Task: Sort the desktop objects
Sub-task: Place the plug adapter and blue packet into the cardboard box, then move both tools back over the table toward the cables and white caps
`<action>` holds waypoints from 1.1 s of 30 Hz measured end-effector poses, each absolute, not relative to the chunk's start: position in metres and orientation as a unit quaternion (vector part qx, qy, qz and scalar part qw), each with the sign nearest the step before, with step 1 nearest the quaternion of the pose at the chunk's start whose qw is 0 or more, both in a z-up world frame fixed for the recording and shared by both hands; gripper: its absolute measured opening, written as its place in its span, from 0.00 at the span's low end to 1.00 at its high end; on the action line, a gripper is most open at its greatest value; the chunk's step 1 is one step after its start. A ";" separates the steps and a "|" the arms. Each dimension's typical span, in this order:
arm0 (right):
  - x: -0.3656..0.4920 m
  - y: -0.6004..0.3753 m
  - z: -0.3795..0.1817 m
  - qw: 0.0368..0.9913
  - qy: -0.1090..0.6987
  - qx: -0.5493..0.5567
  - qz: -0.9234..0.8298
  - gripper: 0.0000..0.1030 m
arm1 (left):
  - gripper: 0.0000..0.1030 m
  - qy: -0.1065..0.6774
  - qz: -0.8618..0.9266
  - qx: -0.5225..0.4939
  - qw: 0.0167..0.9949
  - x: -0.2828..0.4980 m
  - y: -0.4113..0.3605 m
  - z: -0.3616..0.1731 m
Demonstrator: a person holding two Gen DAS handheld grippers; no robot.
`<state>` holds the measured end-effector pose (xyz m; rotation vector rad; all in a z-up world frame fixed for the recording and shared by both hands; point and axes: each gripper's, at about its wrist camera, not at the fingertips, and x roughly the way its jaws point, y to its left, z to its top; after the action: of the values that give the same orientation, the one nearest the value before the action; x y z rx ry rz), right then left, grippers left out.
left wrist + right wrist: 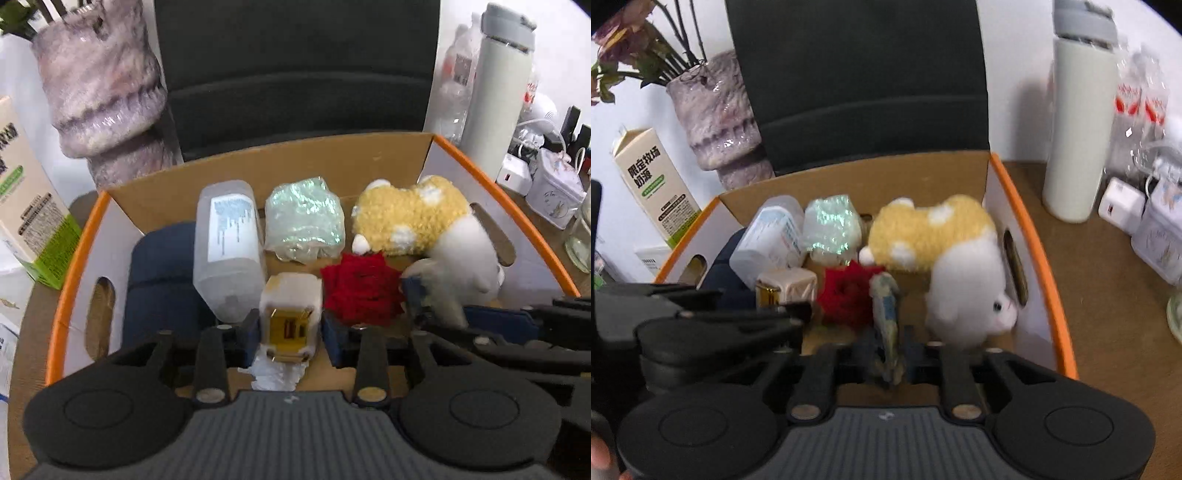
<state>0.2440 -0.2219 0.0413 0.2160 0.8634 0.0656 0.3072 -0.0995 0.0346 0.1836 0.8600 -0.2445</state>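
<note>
Both grippers reach into the box (436,155) to drop items. The left gripper (290,328) stands apart around a small carton (290,314). The right gripper's (888,350) jaws flank a packet (886,317); its grip I cannot tell.

A cardboard box (428,155) stands on the desk (1108,295), with a chair back (295,74) behind its far wall. In the box, along the far side from left to right, lie a folded cloth (162,280), a plastic bottle (229,251), a wrapped packet (304,221) and a plush toy (413,221). Nearer, a small perfume box (290,317) lies just right of the bottle's neck, and a knitted rose (362,291) just right of that, before the plush toy. Left of the cardboard box stand a vase (716,122) and, further left, a milk carton (650,184). To the right stand a flask (1078,140), with a charger (1119,206) and a tin (1160,240) beyond.
</note>
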 end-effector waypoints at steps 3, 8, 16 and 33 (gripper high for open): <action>0.218 -0.226 0.052 0.916 0.384 0.109 0.032 0.47 | 0.73 0.369 -0.138 0.062 0.917 0.283 -0.085 0.054; 0.168 -0.233 0.072 0.943 0.316 0.106 0.007 0.75 | 0.83 0.318 -0.142 0.047 0.936 0.229 -0.063 0.081; 0.092 -0.234 0.073 0.958 0.274 0.078 0.024 0.79 | 1.00 0.261 -0.134 0.054 0.954 0.135 -0.022 0.092; 0.025 -0.246 0.021 0.961 0.220 0.155 0.065 0.84 | 1.00 0.312 -0.148 0.047 0.937 0.036 -0.011 0.035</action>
<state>0.0247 -0.2464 0.0206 0.3140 0.4467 0.1310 0.0359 -0.0109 0.0347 0.0965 0.6381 -0.3016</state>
